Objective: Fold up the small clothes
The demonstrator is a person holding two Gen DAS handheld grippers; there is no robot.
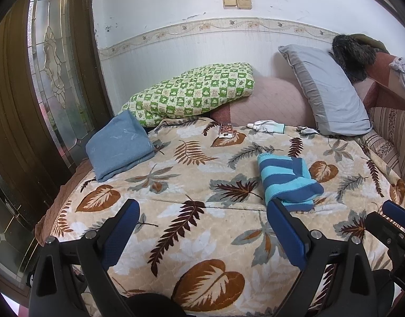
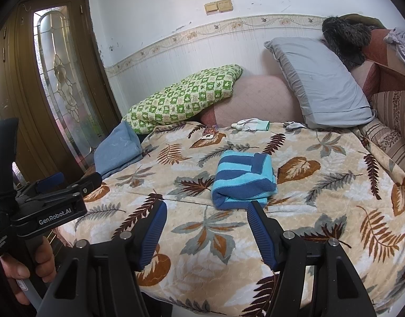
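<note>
The striped sweater (image 1: 288, 181) is lying folded into a soft, thick bundle on the bed, its ribbed knit showing in bands of turquoise and darker blue, one rounded fold edge facing the cameras. It is resting on the plush blanket (image 1: 192, 237), a fuzzy cream cover patterned with brown and grey leaves. The left gripper (image 1: 202, 232) is hovering over the near edge of the bed with its blue ribbed pads spread wide and nothing between them; its right pad is sitting just in front of the sweater's near corner. The right gripper (image 2: 206, 233) is hanging just short of the bundle, fingers likewise parted wide and gripping nothing. In the right wrist view the left gripper is showing at the left edge, black-bodied, with the person's hand (image 2: 28, 266) wrapping its handle. Farther back, a folded blue towel (image 1: 120, 145) is leaning at the left, a green checked quilted pillow (image 1: 194, 92) is slumping against the white panelled wall, and a smooth grey pillow (image 1: 326, 89) is propped upright on the right. A white glove (image 1: 267, 126) with a mint cuff is lying flat near the far blanket edge.
</note>
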